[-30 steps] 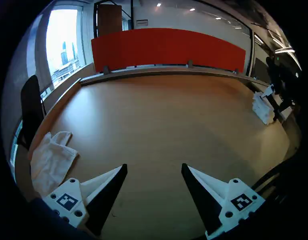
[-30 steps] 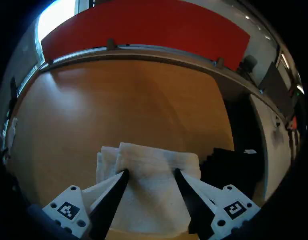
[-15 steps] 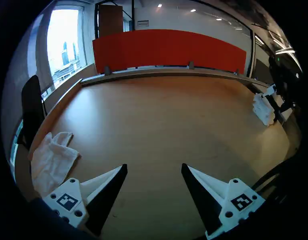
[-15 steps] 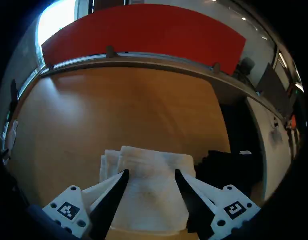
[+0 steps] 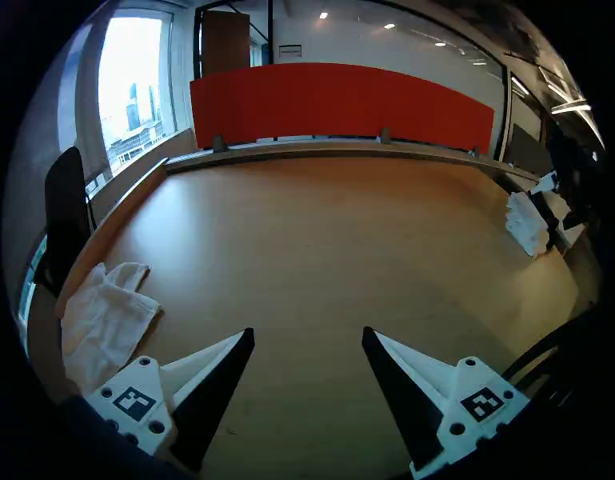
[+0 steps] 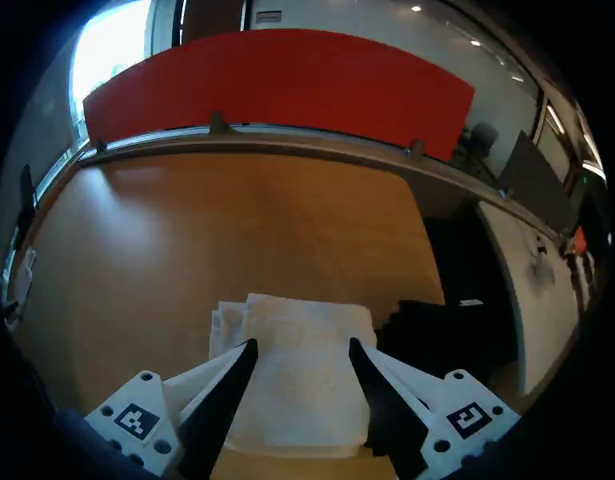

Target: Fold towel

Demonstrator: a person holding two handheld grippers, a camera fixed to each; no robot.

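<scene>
**Folded towel at right edge, both grippers spread**

Left gripper (image 5: pixel 307 332): the fingers are spread wide with nothing between them. They hang above the bare wood of the desk (image 5: pixel 323 240), near its front edge.

A crumpled towel (image 5: pixel 103 320), white, lies loose against the desk's left edge, toward the front left corner. It is just beside the left finger in the left gripper view, but not touching it as far as can be seen.

Right gripper (image 6: pixel 303 344): the fingers are parted and hold nothing. Between and below them lies the folded towel (image 6: pixel 295 376), a white, flat, squared stack with layered edges showing on its left side. It sits on the desk close to the right edge, toward the front. Whether the fingertips rest on the cloth or hang just above it cannot be told from this angle.

From the left gripper view the same folded towel (image 5: pixel 527 224) appears far off at the desk's right edge. A dark shape just beside it is probably the other gripper, though it is too small and dim there to be sure.

A red partition (image 5: pixel 339 100) runs along the desk's far edge. A dark chair (image 5: pixel 63 216) stands off the left edge, below a bright window (image 5: pixel 131 88).
</scene>
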